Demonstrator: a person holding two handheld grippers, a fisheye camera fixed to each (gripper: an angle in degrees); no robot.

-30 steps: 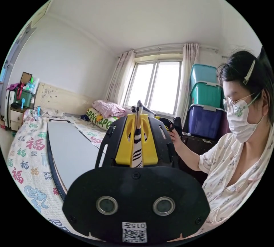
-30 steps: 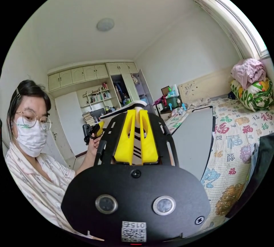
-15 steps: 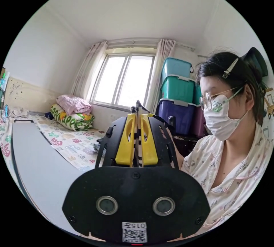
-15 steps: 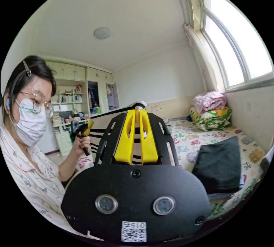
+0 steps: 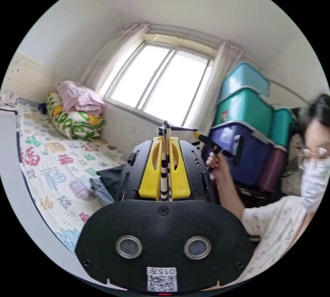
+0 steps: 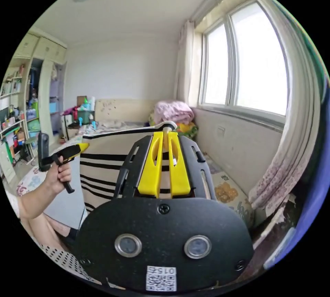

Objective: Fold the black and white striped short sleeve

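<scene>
Both views ride close behind own gripper, raised, facing each other; shared: window (image 5: 161, 84) (image 6: 245, 67), bed (image 5: 55, 173) (image 6: 227, 190).

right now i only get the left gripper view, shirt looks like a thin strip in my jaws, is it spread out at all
observer: yes, the right gripper view shows the striped shirt hanging as a flat panel.
operator: who holds the top corners
observer: the right hand-held gripper is shut on one, the left hand-held gripper holds the other.
operator: whats near the bottom
observer: a grey board shows beside its lower edge.
</scene>
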